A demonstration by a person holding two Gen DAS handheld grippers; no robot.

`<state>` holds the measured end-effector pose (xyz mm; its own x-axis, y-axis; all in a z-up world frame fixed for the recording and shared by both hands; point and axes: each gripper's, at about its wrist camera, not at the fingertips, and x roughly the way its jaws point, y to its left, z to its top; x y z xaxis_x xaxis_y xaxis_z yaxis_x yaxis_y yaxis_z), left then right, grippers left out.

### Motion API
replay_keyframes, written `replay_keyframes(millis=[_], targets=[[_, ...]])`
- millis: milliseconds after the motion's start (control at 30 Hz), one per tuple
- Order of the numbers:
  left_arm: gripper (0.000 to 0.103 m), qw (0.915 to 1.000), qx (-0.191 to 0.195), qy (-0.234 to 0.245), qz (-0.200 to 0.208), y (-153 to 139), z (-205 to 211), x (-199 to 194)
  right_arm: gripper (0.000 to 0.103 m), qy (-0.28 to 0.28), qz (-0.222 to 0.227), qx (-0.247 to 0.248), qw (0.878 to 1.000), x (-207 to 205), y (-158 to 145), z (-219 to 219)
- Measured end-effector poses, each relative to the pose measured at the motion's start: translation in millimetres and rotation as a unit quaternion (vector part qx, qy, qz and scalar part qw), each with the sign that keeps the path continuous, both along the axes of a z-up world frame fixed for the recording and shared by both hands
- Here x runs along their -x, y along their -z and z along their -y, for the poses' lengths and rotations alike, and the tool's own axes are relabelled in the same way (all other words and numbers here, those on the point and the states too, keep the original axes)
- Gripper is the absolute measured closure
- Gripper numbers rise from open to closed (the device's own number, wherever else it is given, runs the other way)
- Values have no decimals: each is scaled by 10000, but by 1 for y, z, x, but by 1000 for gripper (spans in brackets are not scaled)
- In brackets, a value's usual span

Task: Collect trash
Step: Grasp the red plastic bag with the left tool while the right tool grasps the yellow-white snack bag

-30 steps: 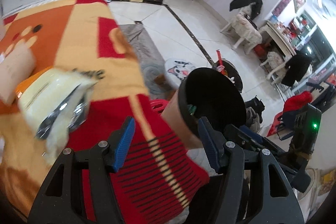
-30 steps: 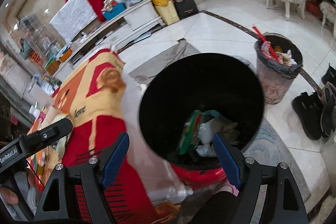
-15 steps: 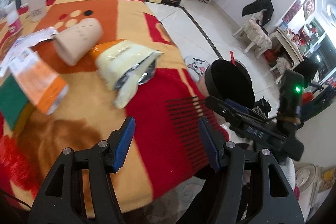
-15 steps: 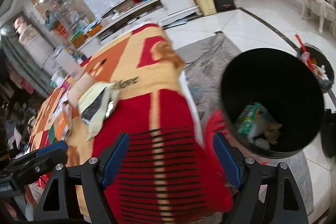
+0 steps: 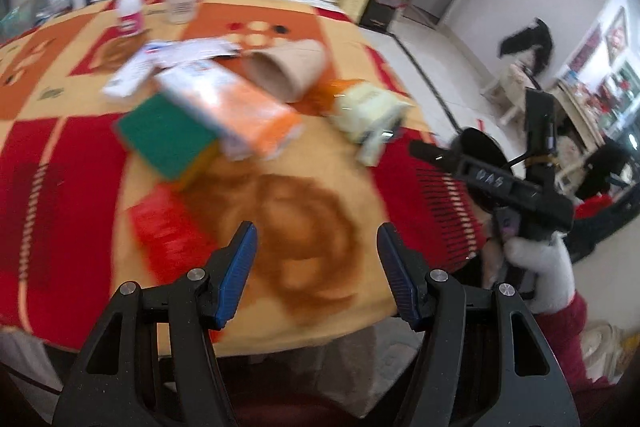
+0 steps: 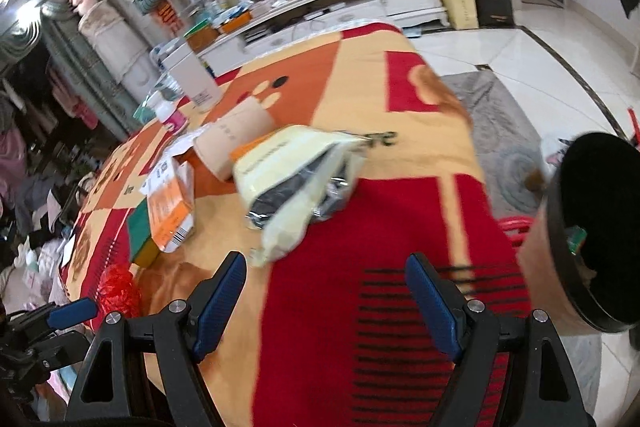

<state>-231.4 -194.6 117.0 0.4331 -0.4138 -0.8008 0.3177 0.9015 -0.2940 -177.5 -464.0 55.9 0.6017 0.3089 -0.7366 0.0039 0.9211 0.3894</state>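
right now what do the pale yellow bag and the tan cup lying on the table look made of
Pale yellow bag: seemingly thin plastic film with a foil lining; its torn-open mouth shows a shiny, crinkled silver inside. Tan cup: probably paper, with a matte, even surface and rigid round mouth, though blur leaves that uncertain.

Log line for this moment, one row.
left hand-held gripper: open, empty | right hand-held gripper: open, empty | yellow bag, paper cup on table | bin at table edge
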Motion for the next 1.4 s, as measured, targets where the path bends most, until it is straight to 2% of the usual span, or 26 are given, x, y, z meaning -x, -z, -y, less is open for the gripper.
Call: replay_keyframes(millis=[167,367,567,700,767,867,1000,1100,1233,1267,1300,1333,1400], targets=[[42,9986,102,-502,-100,10,-44,-6,23,-164,-60,45,9998,-25,0,-22],[42,9960,172,-851,-222,27,-66,-13,23,-276,-63,52,9996,-44,-4,-39],[42,9953,166,-916,-259,42,-68,-25,23,-321,223,605,9974,-53,-22,-42],[42,9946,194,-937,-393,53,-67,-36,11,-606,140,854,9944,-72,-26,-41],[42,9945,187,-938,-424,58,-65,-40,11,-790,86,938,9924,-86,-22,-41],[42,9944,194,-916,-482,64,-63,-44,11,-1043,-89,815,9912,-104,-11,-39],[41,9946,127,-867,-555,72,-57,-50,11,-1446,-399,1107,9825,-119,10,-48],[41,9942,199,-878,-588,76,-60,-54,8,-1488,-405,1306,9794,-120,19,-50],[42,9927,454,-927,-619,77,-65,-60,7,-1244,-279,975,9870,-120,20,-41],[44,9925,523,-917,-623,77,-66,-61,7,-1177,-242,903,9886,-120,21,-38],[48,9921,573,-927,-613,78,-67,-62,13,-1113,-211,843,9900,-119,21,-36],[64,9919,573,-955,-608,78,-69,-62,30,-1049,-220,844,9907,-118,22,-35],[66,9912,662,-938,-659,78,-72,-62,41,-990,-145,860,9913,-111,20,-34]])
